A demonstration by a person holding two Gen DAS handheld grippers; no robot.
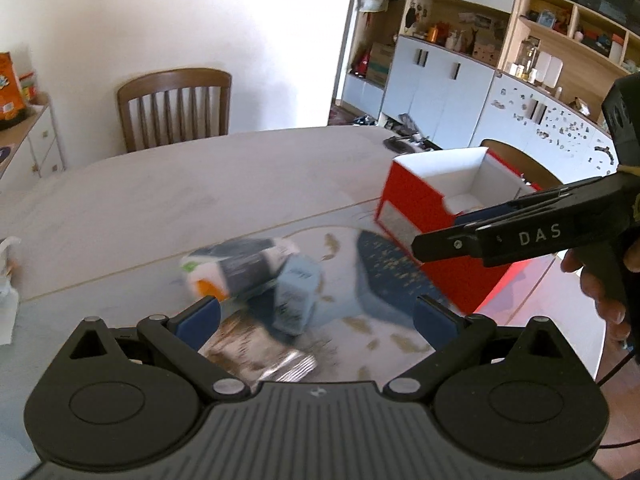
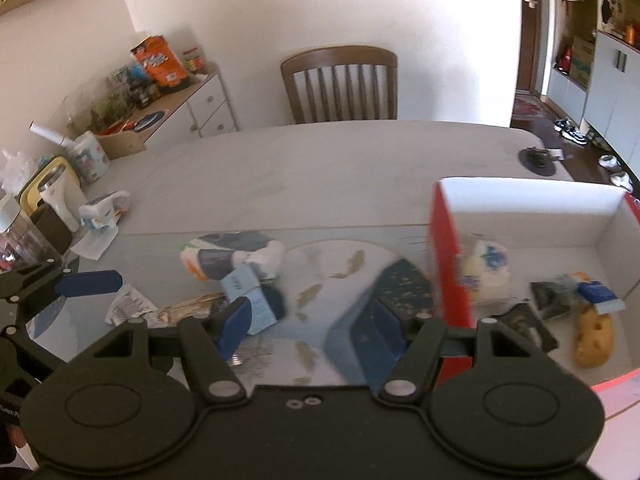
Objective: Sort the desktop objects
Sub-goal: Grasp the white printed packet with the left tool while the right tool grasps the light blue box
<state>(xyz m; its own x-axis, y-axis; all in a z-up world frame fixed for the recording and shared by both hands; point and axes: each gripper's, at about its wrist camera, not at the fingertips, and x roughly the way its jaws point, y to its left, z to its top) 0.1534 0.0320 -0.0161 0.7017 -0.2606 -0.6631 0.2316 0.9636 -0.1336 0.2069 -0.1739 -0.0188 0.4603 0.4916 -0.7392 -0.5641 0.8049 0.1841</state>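
My left gripper (image 1: 316, 318) is open above a loose pile on the table. In the pile are a small light-blue box (image 1: 296, 300), a white, blue and orange soft pack (image 1: 236, 268) and a silvery foil packet (image 1: 256, 356). Nothing sits between its pads. My right gripper (image 2: 310, 326) is also open and empty, hovering between the light-blue box (image 2: 252, 296) and the red box (image 2: 444, 280). The red box has a white inside holding a tissue pack (image 2: 486, 276), a yellow sponge (image 2: 592, 336) and dark packets. The right gripper (image 1: 438, 234) reaches in front of the red box (image 1: 416, 208).
A crumpled wrapper (image 2: 128, 306) lies left of the pile. A patterned blue and white mat (image 2: 340, 272) covers the near table. Bottles, a cup and tissues crowd the left table edge (image 2: 52, 196). A wooden chair (image 2: 340, 84) stands at the far side, with cabinets beyond.
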